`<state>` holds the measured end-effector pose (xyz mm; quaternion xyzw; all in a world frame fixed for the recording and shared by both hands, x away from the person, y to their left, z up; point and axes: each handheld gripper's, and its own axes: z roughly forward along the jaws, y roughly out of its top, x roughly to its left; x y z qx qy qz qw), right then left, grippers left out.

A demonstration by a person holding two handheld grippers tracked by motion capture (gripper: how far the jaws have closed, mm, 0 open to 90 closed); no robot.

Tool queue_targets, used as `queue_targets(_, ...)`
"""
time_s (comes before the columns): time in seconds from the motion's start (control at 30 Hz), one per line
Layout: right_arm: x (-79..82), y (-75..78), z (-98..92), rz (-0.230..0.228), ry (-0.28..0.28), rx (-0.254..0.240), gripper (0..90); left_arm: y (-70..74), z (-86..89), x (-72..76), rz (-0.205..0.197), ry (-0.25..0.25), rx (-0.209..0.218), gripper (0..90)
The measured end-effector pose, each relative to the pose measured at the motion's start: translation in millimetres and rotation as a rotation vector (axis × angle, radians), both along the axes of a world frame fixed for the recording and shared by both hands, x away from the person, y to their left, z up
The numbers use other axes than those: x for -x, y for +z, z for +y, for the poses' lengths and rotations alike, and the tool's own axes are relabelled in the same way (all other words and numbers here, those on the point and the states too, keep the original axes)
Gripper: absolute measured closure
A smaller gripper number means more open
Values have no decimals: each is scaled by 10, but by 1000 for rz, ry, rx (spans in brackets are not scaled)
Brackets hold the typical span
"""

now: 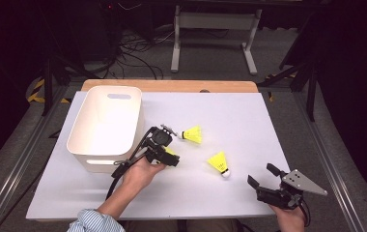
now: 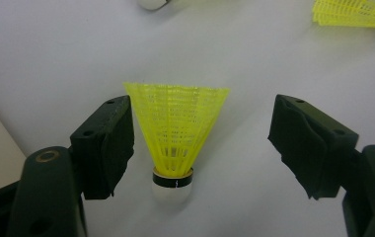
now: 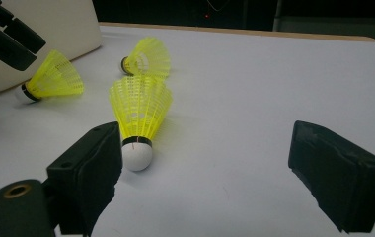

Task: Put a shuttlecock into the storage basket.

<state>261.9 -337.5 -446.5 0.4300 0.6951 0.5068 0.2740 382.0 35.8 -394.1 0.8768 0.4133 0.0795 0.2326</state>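
The white worktop point(image 1: 172, 193) carries a white bin point(image 1: 106, 125) with handle cut-outs at its left side, and 3 yellow shuttlecocks lie to the right of it.

The left tool point(image 1: 172, 157) sits just beside the bin's near right corner, held in the person's left hand point(image 1: 140, 173). Its jaws stand wide apart around the first shuttlecock point(image 2: 177, 133), which lies between them with its white cork toward the camera; the skirt's edge is right against the left jaw, the right jaw well clear.

The right tool point(image 1: 262, 176) rests near the worktop's front right corner, jaws spread and gripping nothing. The second shuttlecock point(image 3: 138, 116) lies just ahead of its left jaw, cork nearest that jaw.

The third shuttlecock point(image 1: 192, 135) lies farther back, near the left tool.
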Motion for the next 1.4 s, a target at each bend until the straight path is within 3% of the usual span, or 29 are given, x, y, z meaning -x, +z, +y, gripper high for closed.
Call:
queue_targets(0.57,-2,2,8,0,4,-4,138,-135,-60,-45,6,9,-65,271)
queue_targets(0.93,-2,1,5,0,4,-4,138,-229,-110,-82,44,-4,-108,287)
queue_targets(1.4,-1,1,3,0,2,-6,138,-320,-138,-116,83,-11,-117,365)
